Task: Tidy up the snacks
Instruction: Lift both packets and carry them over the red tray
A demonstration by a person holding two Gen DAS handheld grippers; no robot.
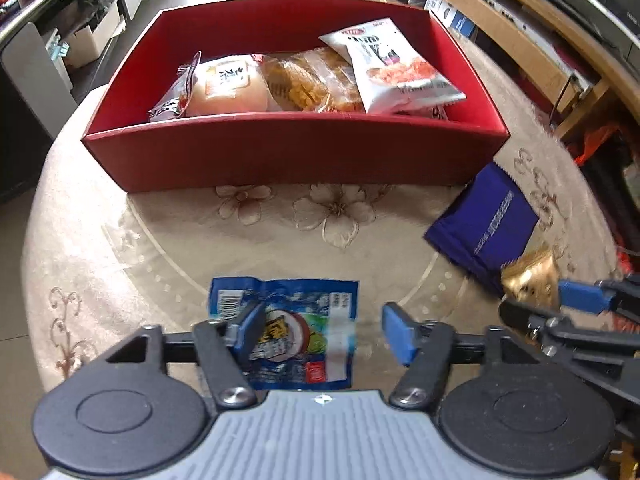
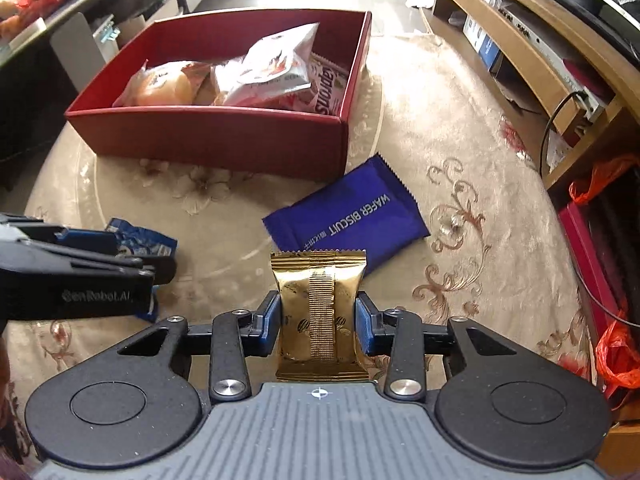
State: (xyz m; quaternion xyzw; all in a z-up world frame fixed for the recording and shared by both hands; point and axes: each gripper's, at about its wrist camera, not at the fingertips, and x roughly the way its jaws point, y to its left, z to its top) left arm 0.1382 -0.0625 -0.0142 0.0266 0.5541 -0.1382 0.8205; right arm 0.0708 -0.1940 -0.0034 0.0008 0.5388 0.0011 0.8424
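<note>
My right gripper [image 2: 317, 322] pinches the gold packet [image 2: 319, 312] across its middle, a blue pad pressed into each side so the foil waists in. It feels like a light, crinkly pouch with something small and firm inside; foil is slick, so I judge the mid-body hold safer than its crimped ends, and only gentle pressure is wanted lest the contents crack.

My left gripper [image 1: 318, 334] stands spread wide over the blue snack packet [image 1: 294, 332], which lies flat on the table near me. One pad overlaps its left part; whether it actually touches the film I cannot tell through the blur. That packet looks thin, soft and floppy, so I would take it across the short width near the centre, not by a corner.

Just right of it and farther out lies the purple wafer biscuit pack [image 2: 352, 216], flat and brittle within. Beyond, the red box [image 1: 296, 156] holds the bread and crisp bags already gathered.
</note>
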